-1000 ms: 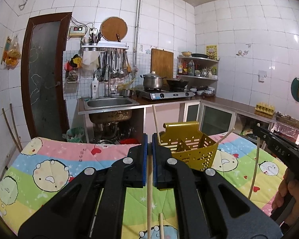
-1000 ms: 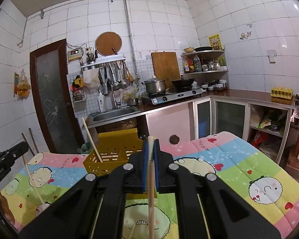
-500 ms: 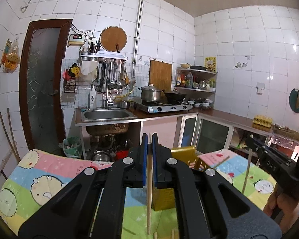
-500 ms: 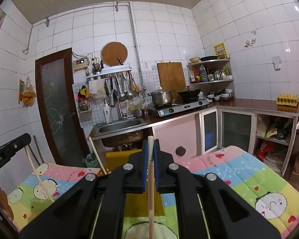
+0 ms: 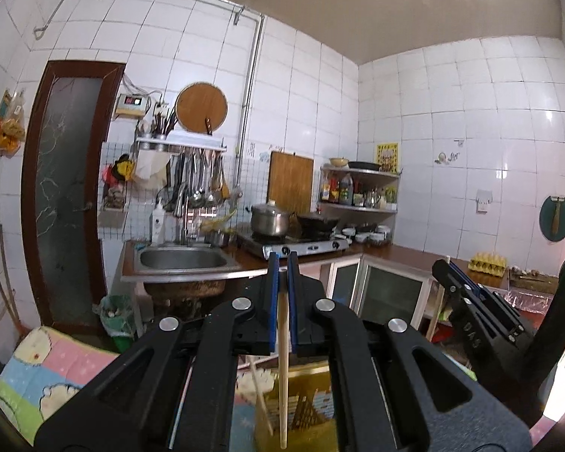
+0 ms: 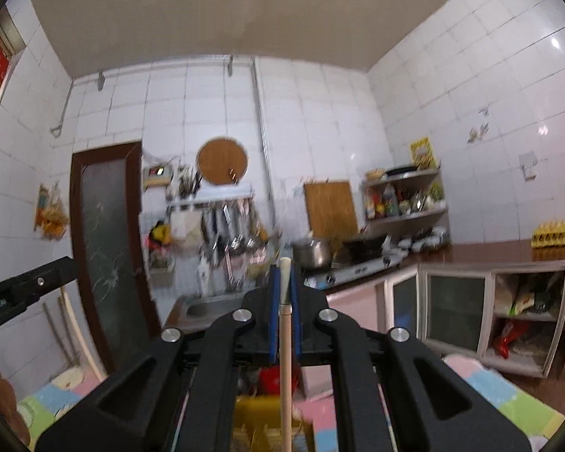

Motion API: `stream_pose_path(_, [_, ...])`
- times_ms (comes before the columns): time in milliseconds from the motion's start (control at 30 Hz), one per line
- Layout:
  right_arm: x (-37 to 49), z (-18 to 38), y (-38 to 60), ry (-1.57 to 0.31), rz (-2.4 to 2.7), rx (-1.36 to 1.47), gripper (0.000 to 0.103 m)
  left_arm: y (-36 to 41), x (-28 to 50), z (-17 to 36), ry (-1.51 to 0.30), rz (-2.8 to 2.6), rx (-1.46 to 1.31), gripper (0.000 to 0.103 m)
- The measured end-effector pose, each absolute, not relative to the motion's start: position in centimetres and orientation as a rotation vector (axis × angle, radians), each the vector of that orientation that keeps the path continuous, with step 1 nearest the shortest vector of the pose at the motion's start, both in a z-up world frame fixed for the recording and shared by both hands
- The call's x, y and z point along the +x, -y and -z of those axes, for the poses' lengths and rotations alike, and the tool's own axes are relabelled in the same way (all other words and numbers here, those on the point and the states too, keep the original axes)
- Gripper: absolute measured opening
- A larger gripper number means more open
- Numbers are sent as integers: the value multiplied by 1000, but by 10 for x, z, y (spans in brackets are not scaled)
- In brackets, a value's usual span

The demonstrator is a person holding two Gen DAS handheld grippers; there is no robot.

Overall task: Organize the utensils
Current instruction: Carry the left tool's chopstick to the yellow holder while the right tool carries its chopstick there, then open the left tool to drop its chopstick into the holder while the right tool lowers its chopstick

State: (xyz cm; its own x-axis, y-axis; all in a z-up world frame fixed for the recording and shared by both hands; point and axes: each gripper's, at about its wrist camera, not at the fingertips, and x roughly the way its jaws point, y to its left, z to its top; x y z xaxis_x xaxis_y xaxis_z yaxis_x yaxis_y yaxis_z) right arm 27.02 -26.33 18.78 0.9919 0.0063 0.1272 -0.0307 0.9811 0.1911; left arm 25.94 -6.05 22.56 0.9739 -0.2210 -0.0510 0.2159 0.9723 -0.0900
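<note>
My left gripper [image 5: 281,263] is shut on a wooden chopstick [image 5: 283,369] that hangs down between the blue pads toward a yellow slotted utensil basket [image 5: 301,410] below. Another chopstick [image 5: 260,395] leans in the basket. My right gripper [image 6: 284,269] is shut on a second wooden chopstick [image 6: 285,376], held upright above the same yellow basket [image 6: 252,425]. The right gripper also shows at the right of the left wrist view [image 5: 474,301]; the left gripper shows at the left edge of the right wrist view [image 6: 22,290].
A table with a colourful cartoon cloth [image 5: 45,373] lies below. Behind are a sink [image 5: 182,260], a gas stove with pot and wok [image 5: 293,241], cabinets [image 6: 455,309], a brown door [image 5: 67,188] and hanging utensils [image 5: 196,184].
Both grippers have risen and tilted upward with their chopsticks. The basket has dropped to the bottom of both views and much more wall and ceiling shows.
</note>
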Motion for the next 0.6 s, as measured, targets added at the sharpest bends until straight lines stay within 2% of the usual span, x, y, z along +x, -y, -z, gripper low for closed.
stream_pose_path(200, [300, -190, 257, 187, 6, 183, 6, 76, 287, -226, -26, 210, -78, 3])
stream_pose_path(600, [331, -132, 251, 91, 47, 108, 6, 77, 351, -128, -207, 171, -79, 3])
